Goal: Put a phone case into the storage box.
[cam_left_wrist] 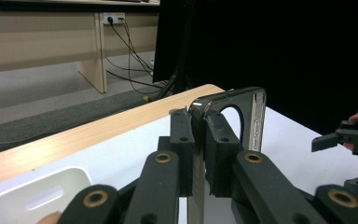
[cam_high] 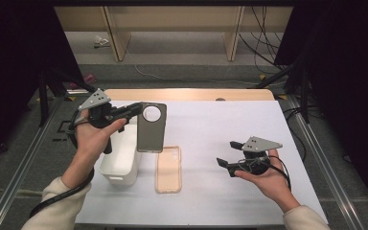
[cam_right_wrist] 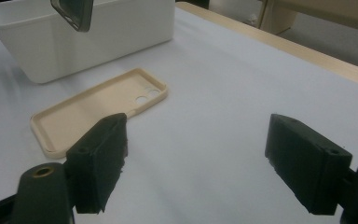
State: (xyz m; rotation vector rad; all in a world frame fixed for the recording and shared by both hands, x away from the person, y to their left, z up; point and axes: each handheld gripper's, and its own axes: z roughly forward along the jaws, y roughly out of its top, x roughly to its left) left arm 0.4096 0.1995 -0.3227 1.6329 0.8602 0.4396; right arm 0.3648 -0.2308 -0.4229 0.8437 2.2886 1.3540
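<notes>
1. The left gripper (cam_high: 135, 111) pinches the top edge of a grey case (cam_high: 151, 127) and holds it up in the air, over the table (cam_high: 230, 124).
2. Below it sit a white bin (cam_high: 120, 163) and a tan case (cam_high: 168, 169), side by side.
3. The right gripper (cam_high: 226, 154) is wide apart with nothing in it, well away from both cases.

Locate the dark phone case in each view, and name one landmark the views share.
High view: the dark phone case hangs left of centre, gripped at its top edge by the left gripper, above the beige case.
Left gripper view: centre, clamped edge-on between the jaws.
Right gripper view: its lower corner shows at the top left edge.
Shared landmark: the white bin.
</notes>
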